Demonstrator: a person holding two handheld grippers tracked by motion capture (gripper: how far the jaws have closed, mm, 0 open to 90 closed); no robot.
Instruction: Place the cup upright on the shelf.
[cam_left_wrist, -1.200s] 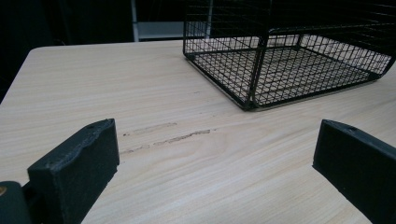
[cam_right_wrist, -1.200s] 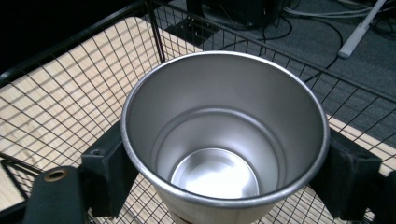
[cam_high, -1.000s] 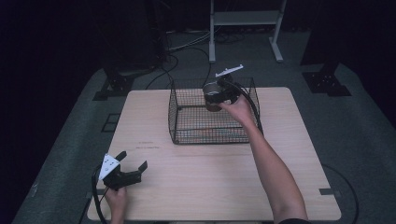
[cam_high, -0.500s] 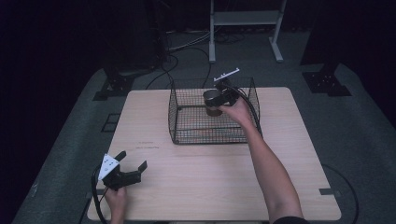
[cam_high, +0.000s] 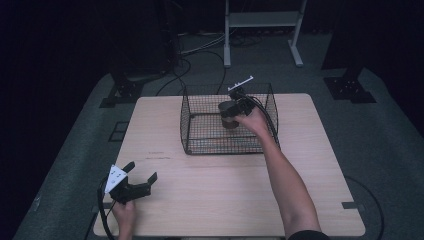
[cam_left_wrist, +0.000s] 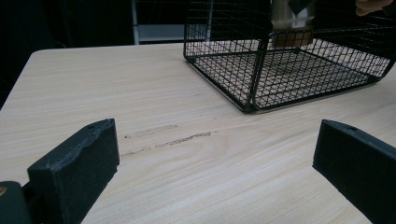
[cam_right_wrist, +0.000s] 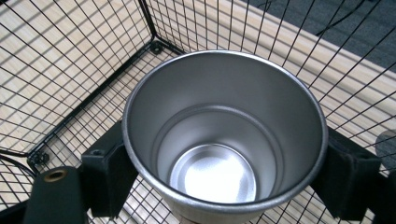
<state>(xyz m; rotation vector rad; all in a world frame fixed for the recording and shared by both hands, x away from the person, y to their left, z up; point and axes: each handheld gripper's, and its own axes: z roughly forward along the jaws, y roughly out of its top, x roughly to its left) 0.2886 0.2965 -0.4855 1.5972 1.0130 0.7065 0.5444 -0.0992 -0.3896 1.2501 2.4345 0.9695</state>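
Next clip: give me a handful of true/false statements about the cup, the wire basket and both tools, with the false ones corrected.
1. The right tool grips a metal cup from both sides. True.
2. The cup has liquid in it. False: the right gripper view shows a bare, shiny bottom.
3. The left tool is inside the wire basket. False: it is near the table's front left corner, well apart from the basket.
4. The left tool's jaws stand wide apart with nothing between them. True.
5. The cup is held within the basket. True.
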